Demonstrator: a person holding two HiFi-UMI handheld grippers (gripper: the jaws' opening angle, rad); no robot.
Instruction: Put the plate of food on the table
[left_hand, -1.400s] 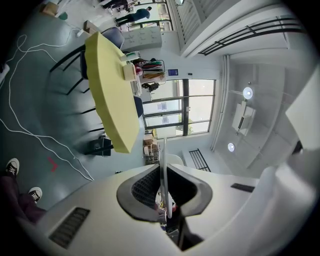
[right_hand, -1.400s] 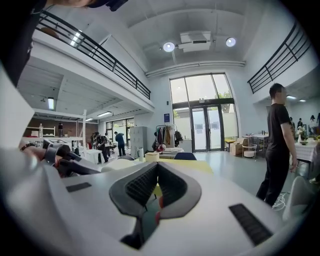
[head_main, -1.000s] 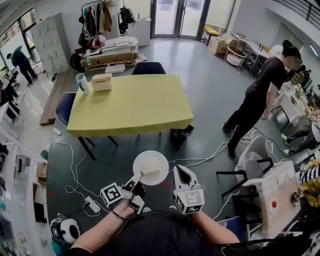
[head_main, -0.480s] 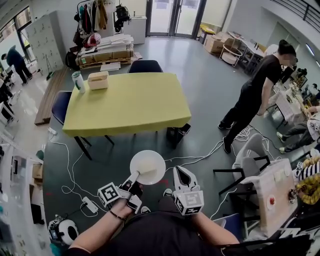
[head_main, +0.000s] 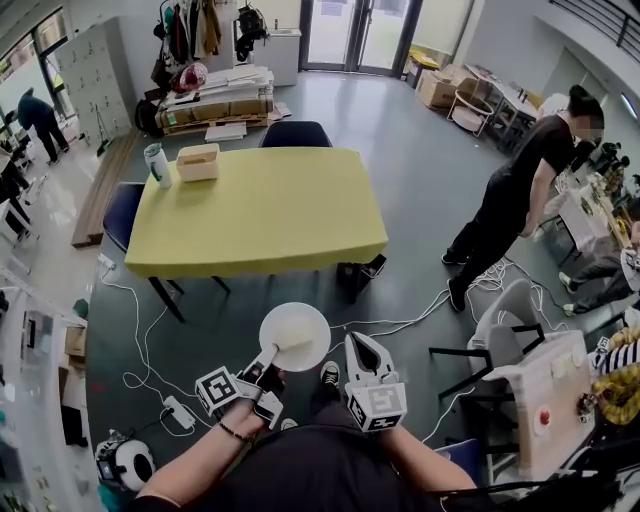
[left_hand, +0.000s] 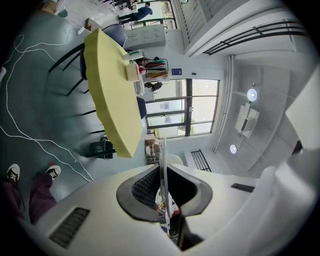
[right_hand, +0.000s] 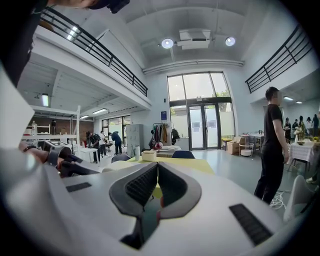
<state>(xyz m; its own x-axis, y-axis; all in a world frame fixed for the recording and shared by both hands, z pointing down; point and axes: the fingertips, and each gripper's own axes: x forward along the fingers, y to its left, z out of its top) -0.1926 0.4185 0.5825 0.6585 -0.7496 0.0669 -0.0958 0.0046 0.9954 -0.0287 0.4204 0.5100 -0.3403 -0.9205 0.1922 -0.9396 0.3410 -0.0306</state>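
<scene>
Plate (head_main: 295, 336) is gripped by its near rim in left tongs (head_main: 268, 352) – right tongs (head_main: 362, 350) closed, empty. Nothing much changed – yellow tabletop (head_main: 260, 205) still far ahead, approach needed.

Left gripper: white plastic two-jaw gripper (head_main: 268, 358) with a marker cube, pointing toward 1 o'clock; jaws clamped on the near rim of a round white plate (head_main: 295, 335), which stands edge-on between the black ribbed pads (left_hand: 145, 187).
Right gripper: matching white two-jaw gripper (head_main: 360, 345), pointing to 12 o'clock; jaws together, nothing between them.
Left forearm: bare (head_main: 195, 462), entering from 7 o'clock, dark band at the wrist.
Right forearm: bare (head_main: 422, 460), entering from 5 o'clock.
</scene>
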